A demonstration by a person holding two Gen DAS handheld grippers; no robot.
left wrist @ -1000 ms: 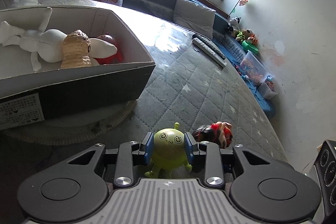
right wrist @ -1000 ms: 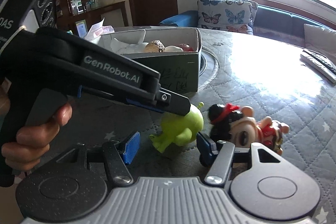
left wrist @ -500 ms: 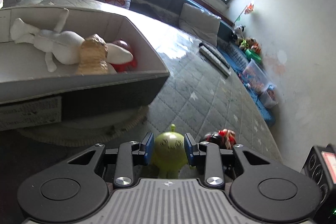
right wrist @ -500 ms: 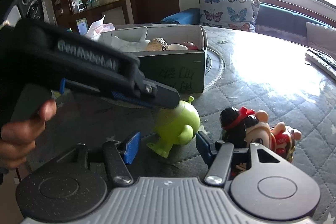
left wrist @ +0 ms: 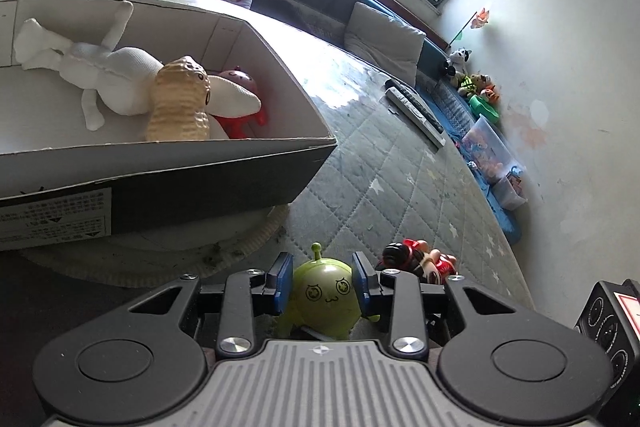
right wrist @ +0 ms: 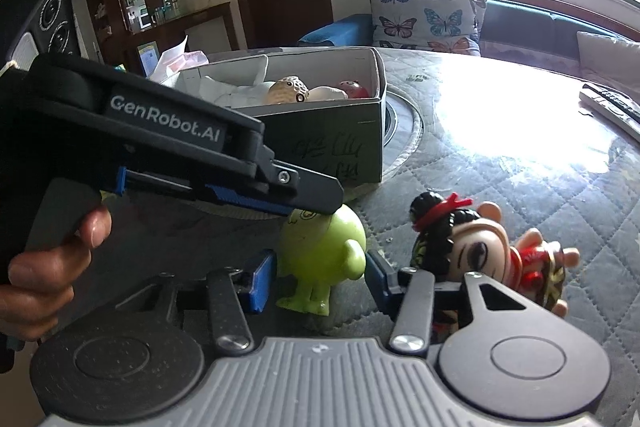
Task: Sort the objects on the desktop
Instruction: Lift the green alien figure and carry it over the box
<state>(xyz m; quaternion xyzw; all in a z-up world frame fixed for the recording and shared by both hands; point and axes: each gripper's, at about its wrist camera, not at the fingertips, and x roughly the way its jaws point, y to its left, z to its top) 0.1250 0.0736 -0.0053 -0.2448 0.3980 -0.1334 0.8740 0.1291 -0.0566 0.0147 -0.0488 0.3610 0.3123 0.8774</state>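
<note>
Both claws angled down, side by side.
My left claw (left wrist: pixel 320 283) grips; my right claw (right wrist: pixel 318 281) has just been closing.

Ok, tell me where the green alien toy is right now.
The green alien toy stands on the quilted table cover between the left gripper's fingers, with the red-dressed doll lying to its right and the cardboard box behind it.

We see a round table (left wrist: pixel 400 163) covered with a grey quilted cloth printed with small stars. Directly on it: a pale round mat (left wrist: pixel 168 247) bearing an open cardboard box (left wrist: pixel 200 179) — a green alien figure (left wrist: pixel 324 299) standing near the front edge, a doll in red (right wrist: pixel 492 255) lying just beside it — and two remote controls (left wrist: pixel 416 111) farther back.
</note>
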